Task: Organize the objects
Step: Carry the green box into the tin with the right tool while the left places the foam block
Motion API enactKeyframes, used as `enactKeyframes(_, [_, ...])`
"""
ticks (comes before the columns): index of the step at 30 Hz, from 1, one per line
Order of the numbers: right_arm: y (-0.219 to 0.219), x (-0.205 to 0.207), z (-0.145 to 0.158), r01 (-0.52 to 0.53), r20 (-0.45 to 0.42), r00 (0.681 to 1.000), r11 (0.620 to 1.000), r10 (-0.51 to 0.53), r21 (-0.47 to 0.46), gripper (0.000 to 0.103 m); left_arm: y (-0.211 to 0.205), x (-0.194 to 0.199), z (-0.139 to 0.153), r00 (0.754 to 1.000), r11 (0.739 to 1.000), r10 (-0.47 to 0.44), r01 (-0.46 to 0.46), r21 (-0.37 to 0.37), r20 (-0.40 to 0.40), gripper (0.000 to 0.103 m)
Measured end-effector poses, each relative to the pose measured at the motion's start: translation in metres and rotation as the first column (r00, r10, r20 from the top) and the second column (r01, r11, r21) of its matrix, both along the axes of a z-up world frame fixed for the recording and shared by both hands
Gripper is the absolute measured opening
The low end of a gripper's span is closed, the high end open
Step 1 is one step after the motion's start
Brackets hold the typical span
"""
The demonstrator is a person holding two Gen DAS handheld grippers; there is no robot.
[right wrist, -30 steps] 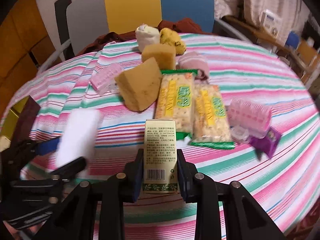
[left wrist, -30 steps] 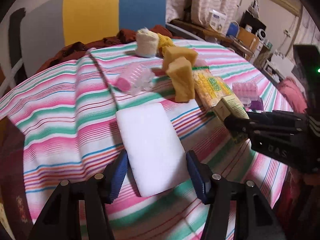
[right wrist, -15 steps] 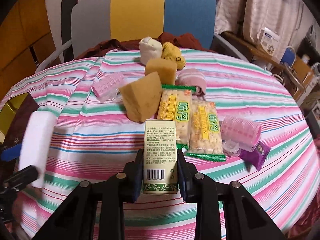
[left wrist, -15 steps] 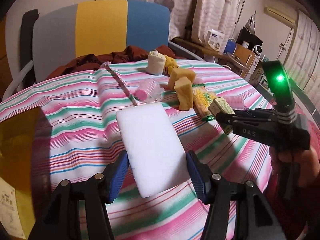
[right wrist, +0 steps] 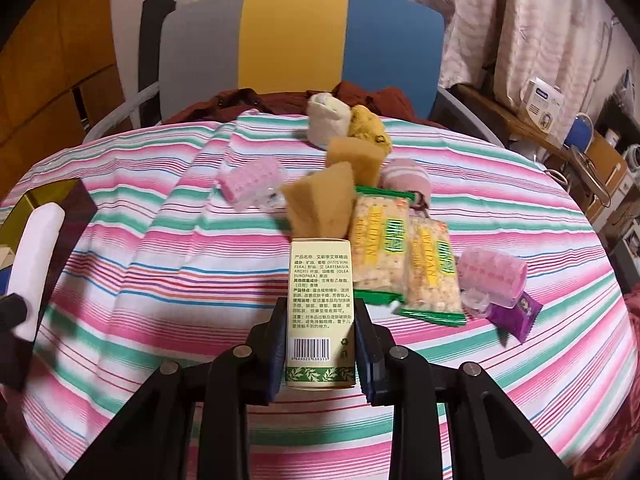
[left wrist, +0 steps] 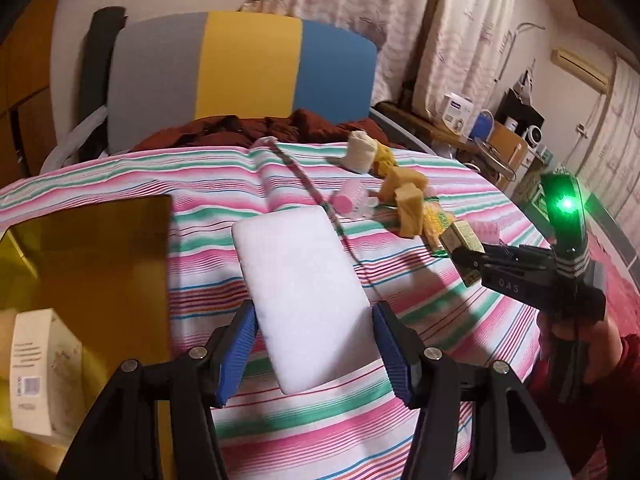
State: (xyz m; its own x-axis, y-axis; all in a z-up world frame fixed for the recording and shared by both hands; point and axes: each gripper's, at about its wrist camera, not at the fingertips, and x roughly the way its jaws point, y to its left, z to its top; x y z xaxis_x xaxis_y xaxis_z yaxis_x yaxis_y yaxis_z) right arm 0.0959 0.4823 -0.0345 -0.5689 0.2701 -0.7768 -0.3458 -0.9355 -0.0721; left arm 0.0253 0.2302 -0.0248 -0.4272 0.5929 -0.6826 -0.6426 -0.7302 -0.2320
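Observation:
My left gripper is shut on a white rectangular sponge and holds it above the striped tablecloth. The sponge also shows at the left edge of the right wrist view. My right gripper is shut on a pale yellow carton with a barcode, held above the cloth; it shows at the right of the left wrist view. A yellow box stands open at the left, with a white carton in it.
On the cloth lie two tan sponges, two green-edged snack packs, two pink hair rollers, a purple sachet, rolled cloths. A grey, yellow and blue chair stands behind; shelves clutter the right.
Both grippers have risen and pulled back from the table with their loads. The left gripper has swung left, bringing the yellow box into view.

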Motion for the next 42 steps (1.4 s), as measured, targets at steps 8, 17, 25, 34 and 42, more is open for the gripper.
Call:
enactKeyframes(8, [-0.054, -0.003, 0.007, -0.073, -0.052, 0.996, 0.991, 0.068, -0.114, 0.03, -0.047, -0.01, -0.001, 0.997, 0.997, 0.075, -0.076, 0.024, 0.024, 0.059])
enactKeyframes(17, [-0.156, -0.025, 0.031, -0.271, -0.127, 0.959, 0.949, 0.253, -0.16, 0.03, -0.114, -0.019, 0.009, 0.981, 0.98, 0.19, -0.191, 0.061, 0.028, 0.059])
enactKeyframes(25, [-0.228, -0.048, 0.037, -0.409, -0.153, 0.911, 0.887, 0.383, -0.214, 0.03, -0.179, -0.025, 0.011, 0.96, 0.959, 0.279, -0.28, 0.05, 0.029, 0.06])
enactKeyframes(34, [-0.286, -0.068, 0.025, -0.462, -0.098, 0.887, 0.851, 0.452, -0.251, 0.03, -0.231, -0.032, -0.008, 0.929, 0.932, 0.363, -0.362, -0.024, 0.075, 0.06])
enactKeyframes(42, [-0.304, -0.079, 0.012, -0.433, -0.032, 0.898, 0.868, 0.439, -0.242, 0.031, -0.236, -0.035, -0.017, 0.941, 0.943, 0.33, -0.325, -0.068, 0.074, 0.061])
